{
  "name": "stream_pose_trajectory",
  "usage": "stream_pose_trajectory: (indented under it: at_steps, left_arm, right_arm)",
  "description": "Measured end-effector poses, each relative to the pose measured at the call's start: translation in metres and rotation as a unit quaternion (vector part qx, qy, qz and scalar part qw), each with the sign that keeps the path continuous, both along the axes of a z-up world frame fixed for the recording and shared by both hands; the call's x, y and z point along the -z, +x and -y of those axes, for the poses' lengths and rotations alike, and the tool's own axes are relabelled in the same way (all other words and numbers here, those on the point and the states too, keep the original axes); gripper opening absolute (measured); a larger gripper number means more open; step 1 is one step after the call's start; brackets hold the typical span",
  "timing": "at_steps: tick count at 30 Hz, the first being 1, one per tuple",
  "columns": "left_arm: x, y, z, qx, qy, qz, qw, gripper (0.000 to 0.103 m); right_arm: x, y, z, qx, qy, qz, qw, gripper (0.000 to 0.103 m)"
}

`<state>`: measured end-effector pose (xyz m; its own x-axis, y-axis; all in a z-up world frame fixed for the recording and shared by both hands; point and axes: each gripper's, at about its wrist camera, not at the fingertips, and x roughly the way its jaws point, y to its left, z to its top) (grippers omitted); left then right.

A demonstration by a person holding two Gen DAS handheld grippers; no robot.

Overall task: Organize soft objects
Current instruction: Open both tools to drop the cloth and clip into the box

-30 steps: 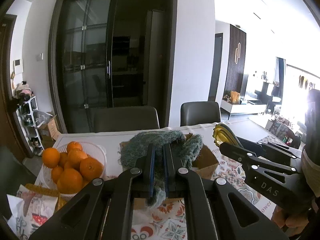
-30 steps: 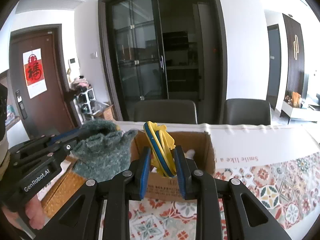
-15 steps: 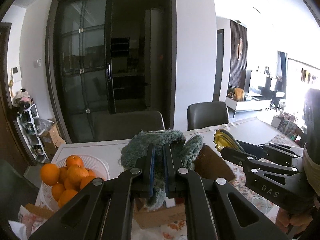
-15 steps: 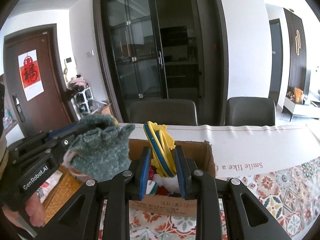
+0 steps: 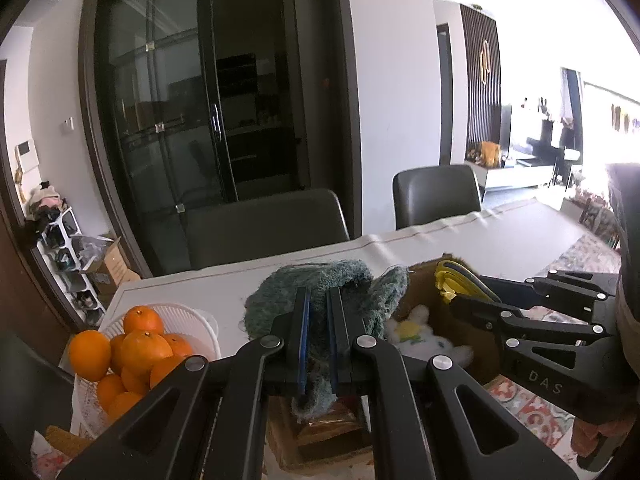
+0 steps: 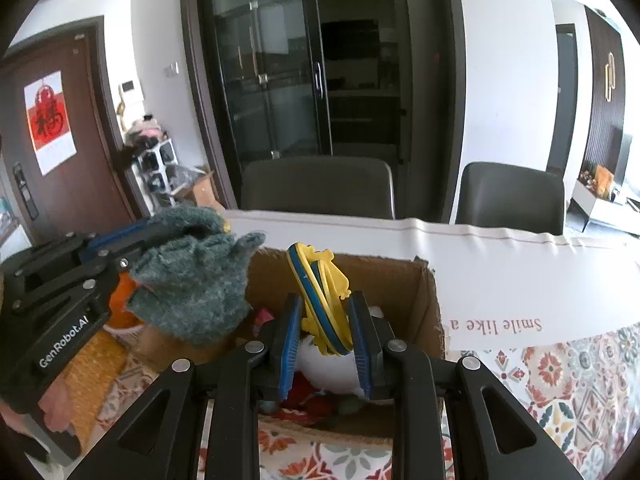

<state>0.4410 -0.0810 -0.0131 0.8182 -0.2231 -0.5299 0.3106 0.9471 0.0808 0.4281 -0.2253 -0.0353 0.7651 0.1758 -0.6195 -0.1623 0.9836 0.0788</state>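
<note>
My left gripper (image 5: 317, 312) is shut on a fuzzy grey-green cloth (image 5: 352, 280), which hangs over the left part of the open cardboard box (image 5: 416, 304). In the right wrist view that cloth (image 6: 192, 284) droops at the box's left rim. My right gripper (image 6: 325, 316) is shut on a flat yellow and blue toy (image 6: 320, 300), held upright above the cardboard box (image 6: 424, 300). Inside the box lie a white plush toy (image 5: 416, 332) and some red soft things (image 6: 304, 400). The right gripper's black body (image 5: 532, 340) shows at the right of the left wrist view.
A white basket (image 5: 196, 320) of oranges (image 5: 144, 344) stands left of the box. The table carries a patterned cloth (image 6: 560, 380) and a white runner (image 6: 500, 280). Two dark chairs (image 6: 320, 188) stand behind the table, before glass doors.
Both grippers have moved forward and down toward the box with their loads. The inside of the box and its plush toy have come into view.
</note>
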Motion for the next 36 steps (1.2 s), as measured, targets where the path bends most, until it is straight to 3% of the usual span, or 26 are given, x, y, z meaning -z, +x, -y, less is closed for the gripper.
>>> stream_pose_trajectory:
  at_steps: [12, 14, 16, 17, 18, 21, 36]
  left_arm:
    - [0.036, 0.015, 0.02, 0.011, 0.037, -0.032, 0.9987, 0.013]
    - [0.04, 0.018, 0.02, 0.011, 0.032, -0.046, 0.9984, 0.022]
    - [0.042, 0.017, 0.02, 0.004, 0.035, -0.052, 0.998, 0.058]
    - [0.042, 0.016, 0.02, 0.0, 0.037, -0.048, 0.9982, 0.061]
    - [0.041, 0.014, 0.02, -0.003, 0.04, -0.042, 0.9983, 0.061]
    - [0.038, 0.008, 0.019, -0.016, 0.051, -0.032, 0.9981, 0.063]
    - [0.005, -0.046, -0.009, -0.067, 0.009, -0.018, 0.9975, 0.071]
  right_arm:
    - [0.039, 0.02, -0.001, -0.009, -0.03, -0.047, 0.998, 0.027]
    - [0.042, 0.02, 0.001, -0.015, -0.027, -0.053, 0.998, 0.029]
    - [0.044, 0.02, 0.003, -0.024, -0.017, -0.065, 0.997, 0.039]
    - [0.043, 0.019, 0.003, -0.024, -0.018, -0.063, 0.998, 0.043]
    - [0.043, 0.019, 0.004, -0.025, -0.021, -0.06, 0.998, 0.051]
    - [0.04, 0.012, 0.003, -0.02, -0.036, -0.048, 0.998, 0.057]
    - [0.01, -0.035, 0.007, 0.024, -0.005, -0.023, 0.999, 0.058]
